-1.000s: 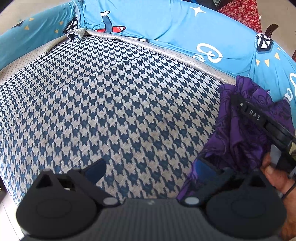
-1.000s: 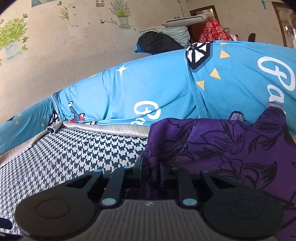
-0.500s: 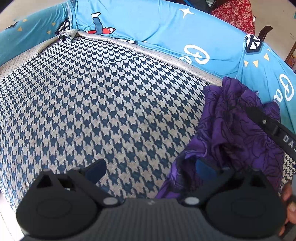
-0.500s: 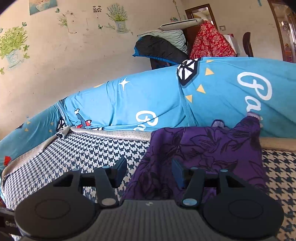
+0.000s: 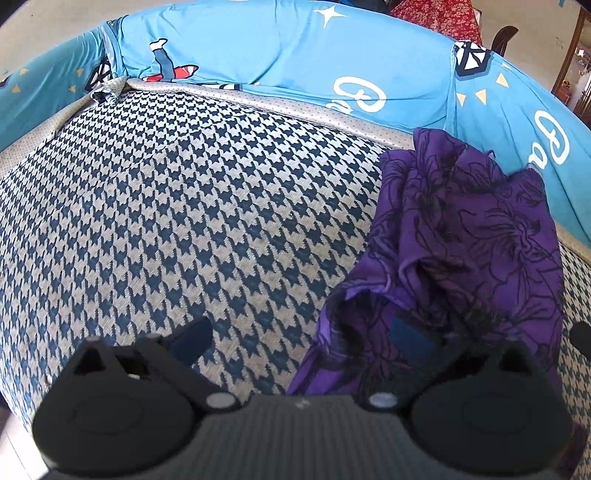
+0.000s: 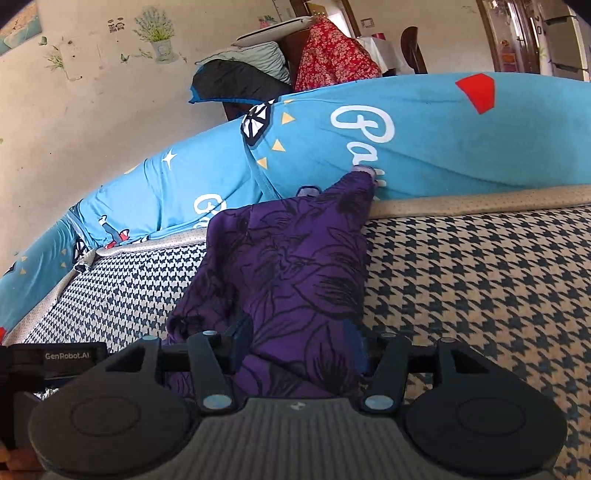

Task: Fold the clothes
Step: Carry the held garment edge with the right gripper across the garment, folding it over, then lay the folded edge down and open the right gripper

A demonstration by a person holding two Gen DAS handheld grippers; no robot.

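Note:
A purple garment with black flower outlines [image 5: 461, 229] lies crumpled on the houndstooth sofa seat [image 5: 184, 206], its top edge against the blue backrest. My left gripper [image 5: 301, 336] is open wide. Its left finger hovers over bare seat, and its right finger [image 5: 408, 330] is tucked into the garment's near folds. In the right wrist view the purple garment [image 6: 291, 266] runs from the backrest down between the fingers of my right gripper [image 6: 297, 341]. That gripper is open and its pads stand apart from the cloth. The left gripper's body [image 6: 55, 365] shows at the lower left.
A blue cartoon-print cover [image 6: 443, 136] wraps the sofa back, with a beige piped border [image 6: 480, 201] below it. Behind it are a wall with plant stickers [image 6: 155, 33], piled bedding [image 6: 240, 74], a red floral cloth [image 6: 332, 55] and a chair [image 6: 413, 48]. Bare seat extends to the right [image 6: 480, 277].
My right gripper went from shut on the purple garment to open and drew back to the right, leaving the left wrist view. The garment settled onto the seat. The left gripper stayed open.

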